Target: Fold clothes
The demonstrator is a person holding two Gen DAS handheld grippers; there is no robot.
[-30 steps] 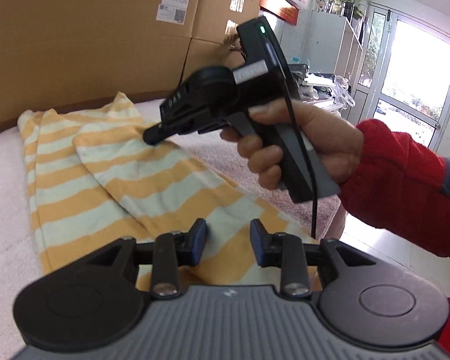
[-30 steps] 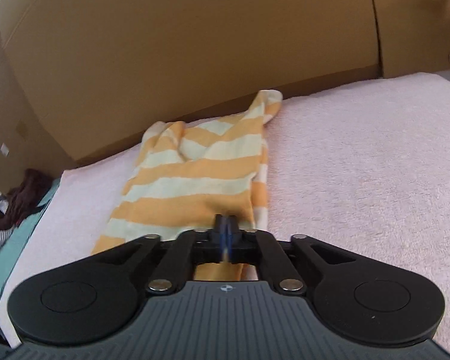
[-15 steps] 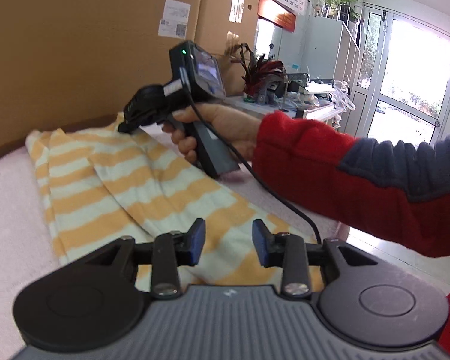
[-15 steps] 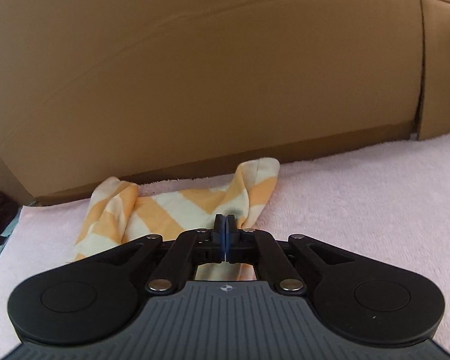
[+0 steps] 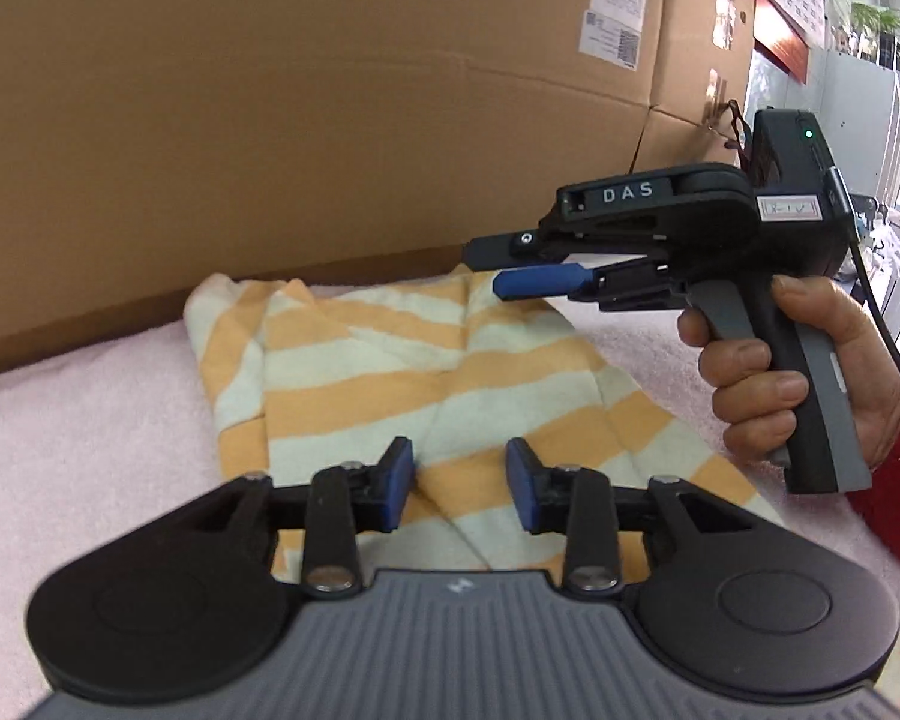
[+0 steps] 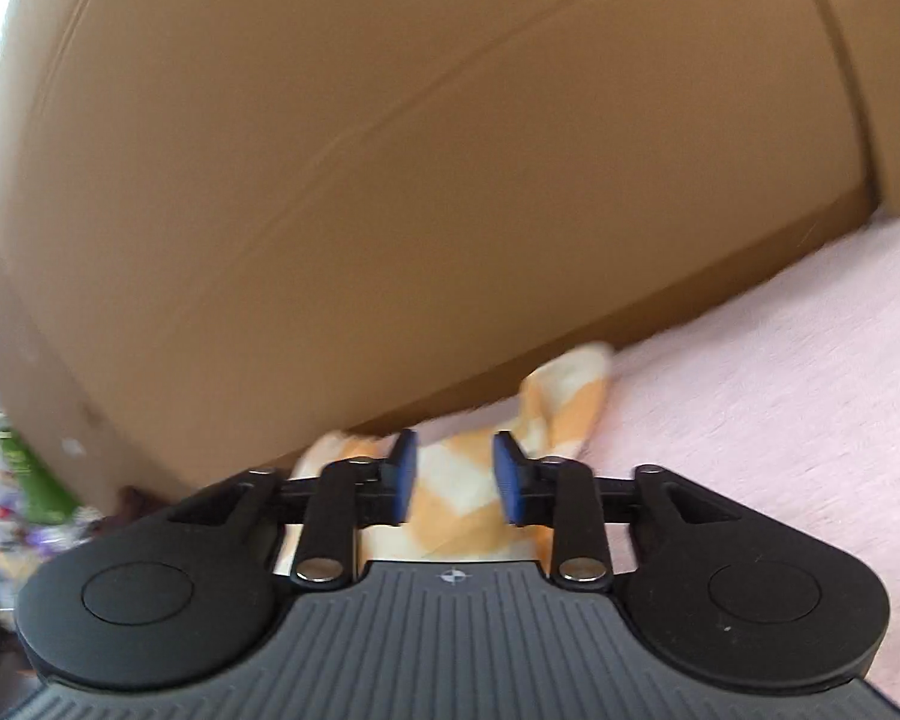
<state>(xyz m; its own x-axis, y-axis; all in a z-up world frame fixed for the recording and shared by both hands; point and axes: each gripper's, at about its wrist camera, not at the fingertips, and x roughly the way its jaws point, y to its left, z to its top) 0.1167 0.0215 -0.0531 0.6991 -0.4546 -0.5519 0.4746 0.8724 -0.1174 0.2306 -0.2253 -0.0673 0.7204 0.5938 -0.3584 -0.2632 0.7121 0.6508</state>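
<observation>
My left gripper points forward and somewhat downward, blue pads apart — its jaws have just been opening, and nothing is pinched between them. My right gripper, seen side-on from the left wrist, is gripped at the handle by my right hand, red sleeve at the wrist; its jaws have likewise just been opening and press on nothing.
</observation>
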